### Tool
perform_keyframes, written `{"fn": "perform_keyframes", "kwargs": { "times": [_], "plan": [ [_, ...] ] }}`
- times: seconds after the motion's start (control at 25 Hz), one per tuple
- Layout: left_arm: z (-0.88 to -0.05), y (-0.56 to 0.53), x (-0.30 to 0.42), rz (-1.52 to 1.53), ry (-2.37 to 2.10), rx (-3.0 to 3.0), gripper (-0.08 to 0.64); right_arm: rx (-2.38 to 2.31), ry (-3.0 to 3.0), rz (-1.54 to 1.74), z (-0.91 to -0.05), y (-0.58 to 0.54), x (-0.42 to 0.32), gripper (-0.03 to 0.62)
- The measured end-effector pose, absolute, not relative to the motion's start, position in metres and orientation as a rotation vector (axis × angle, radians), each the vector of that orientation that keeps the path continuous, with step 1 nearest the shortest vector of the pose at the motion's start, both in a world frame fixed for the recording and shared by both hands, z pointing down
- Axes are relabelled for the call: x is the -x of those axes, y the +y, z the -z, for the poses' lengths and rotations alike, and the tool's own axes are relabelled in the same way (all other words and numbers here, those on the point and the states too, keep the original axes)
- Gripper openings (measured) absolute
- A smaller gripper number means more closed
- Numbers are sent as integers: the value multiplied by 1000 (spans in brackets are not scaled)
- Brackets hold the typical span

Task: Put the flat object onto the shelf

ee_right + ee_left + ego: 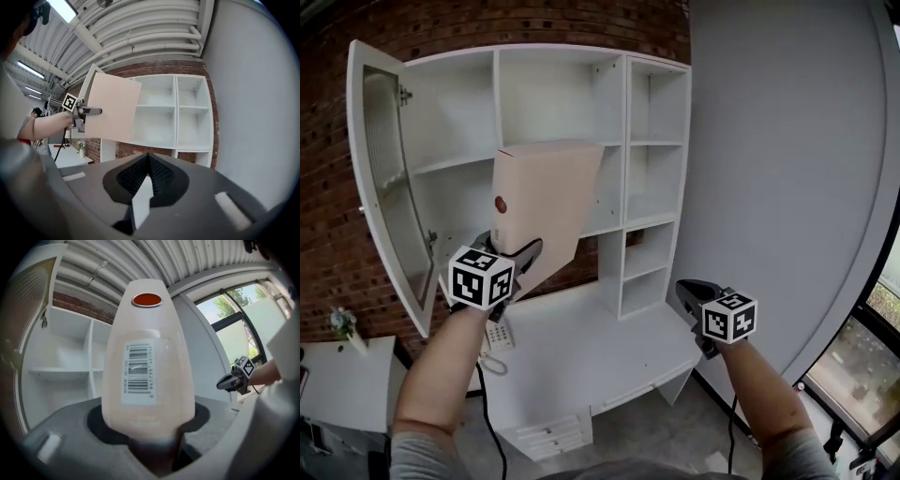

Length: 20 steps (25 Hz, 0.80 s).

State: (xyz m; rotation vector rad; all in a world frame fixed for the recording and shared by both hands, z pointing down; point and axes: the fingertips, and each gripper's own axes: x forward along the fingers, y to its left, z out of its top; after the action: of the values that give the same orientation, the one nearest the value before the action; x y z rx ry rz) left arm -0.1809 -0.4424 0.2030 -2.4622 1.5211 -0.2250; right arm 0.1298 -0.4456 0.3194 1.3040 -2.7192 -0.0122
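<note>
The flat object [544, 206] is a pale pink slim box with a red dot and a barcode label on its narrow edge [147, 362]. It stands upright in the air in front of the white shelf unit [495, 94], at the height of the middle compartments. My left gripper [520, 255] is shut on its lower end, and the jaws clamp its base [150, 437]. The right gripper view shows the flat object [112, 108] broadside against the shelf unit [176, 112]. My right gripper [684, 289] hangs lower right, shut and holding nothing, its pads [145, 161] meeting.
The cabinet door [389, 178] stands open at the left of the shelf unit. Below is a white desk [581, 347] with a telephone [497, 337] and drawers [548, 436]. A grey wall [787, 169] runs along the right. Brick wall lies behind.
</note>
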Motion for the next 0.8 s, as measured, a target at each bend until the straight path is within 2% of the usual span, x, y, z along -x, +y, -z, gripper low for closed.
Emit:
{"fn": "perform_keyframes", "kwargs": {
  "times": [0.24, 0.8],
  "plan": [
    [-134, -442, 256, 225, 1694, 2278, 278, -1167, -2769, 57, -309, -479, -66, 9],
    [-10, -435, 333, 426, 1971, 1896, 279, -975, -2890, 158, -248, -524, 28, 9]
  ]
}}
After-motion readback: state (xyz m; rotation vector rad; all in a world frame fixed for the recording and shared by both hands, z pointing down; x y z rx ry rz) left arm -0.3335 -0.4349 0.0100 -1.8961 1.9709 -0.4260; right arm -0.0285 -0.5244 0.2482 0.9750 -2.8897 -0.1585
